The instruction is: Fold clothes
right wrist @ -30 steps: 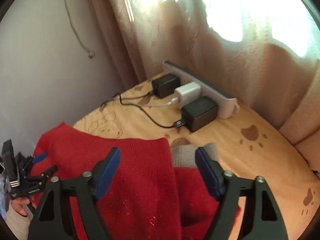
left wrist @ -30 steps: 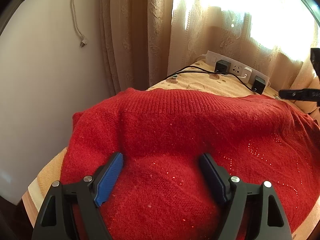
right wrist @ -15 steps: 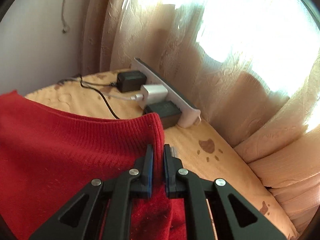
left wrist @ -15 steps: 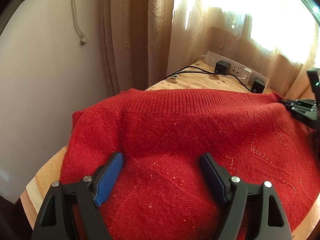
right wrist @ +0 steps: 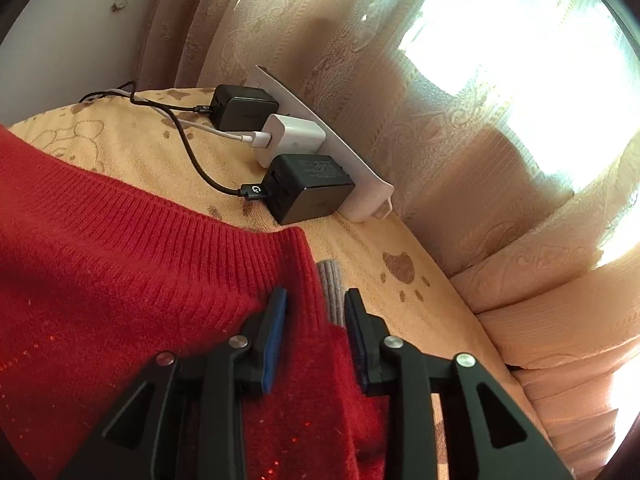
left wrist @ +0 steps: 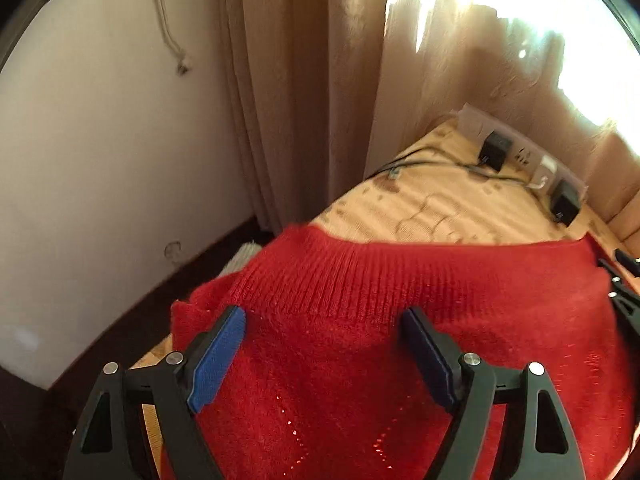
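Red knitted wool fills the lower half of both views: a sweater (left wrist: 400, 320) lies spread on a table draped in a tan cloth (right wrist: 140, 148) printed with brown paw marks. Its ribbed hem faces the far edge, where a white power strip (right wrist: 352, 168) holds three chargers against a beige curtain (right wrist: 440, 100).

The left claw (left wrist: 324, 356) hangs wide open above the sweater near the hem, gripping nothing. The right claw (right wrist: 316, 320) sits at the sweater's right-hand corner. Its jaws are partly apart and opening, with the red edge between the pads; the pads do not appear to press on it. A strip of grey ribbed fabric (right wrist: 332, 284) shows just beside that corner.

The knit looks soft, thick and limp, likely light, and it would sag and stretch if lifted by one point. The ribbed hem seems the firmest place to pinch, ideally at both corners together, so the fold stays even.
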